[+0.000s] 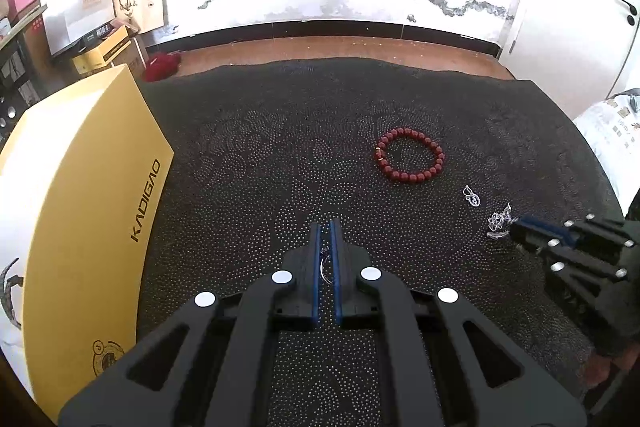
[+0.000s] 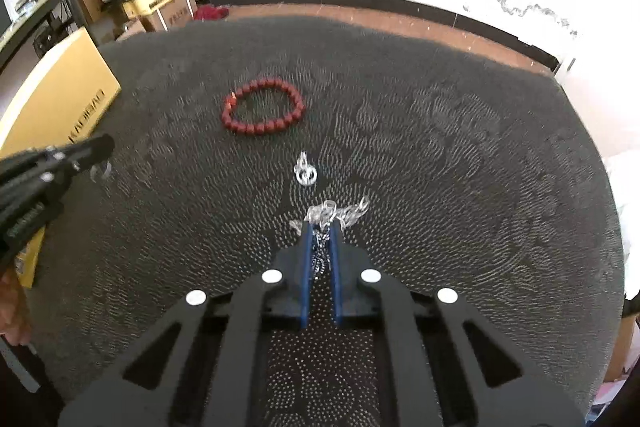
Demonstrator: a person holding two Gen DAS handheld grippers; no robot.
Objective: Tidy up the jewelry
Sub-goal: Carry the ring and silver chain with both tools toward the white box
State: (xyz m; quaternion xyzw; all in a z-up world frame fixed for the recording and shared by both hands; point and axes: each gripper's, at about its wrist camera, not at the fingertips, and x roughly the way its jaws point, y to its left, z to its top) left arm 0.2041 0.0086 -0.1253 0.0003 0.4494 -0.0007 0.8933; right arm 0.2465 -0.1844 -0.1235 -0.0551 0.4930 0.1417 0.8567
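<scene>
In the left wrist view my left gripper (image 1: 325, 225) is shut on a small silver ring (image 1: 326, 265) that hangs between its blue pads. In the right wrist view my right gripper (image 2: 320, 225) is shut on a tangled silver chain (image 2: 346, 211), whose loops spill past the fingertips onto the dark dotted mat (image 2: 440, 147). A red bead bracelet (image 2: 262, 107) lies flat farther out, left of centre. A small silver piece (image 2: 306, 171) lies between the bracelet and the chain. The right wrist view also shows the left gripper (image 2: 105, 147) at the left edge with the ring (image 2: 102, 171) dangling.
A yellow box (image 1: 88, 187) marked KADIGAO stands on the mat's left side. Beyond the far edge are a wooden floor strip, a white wall and stacked cartons (image 1: 104, 47). A white bag (image 1: 612, 131) sits at the right edge.
</scene>
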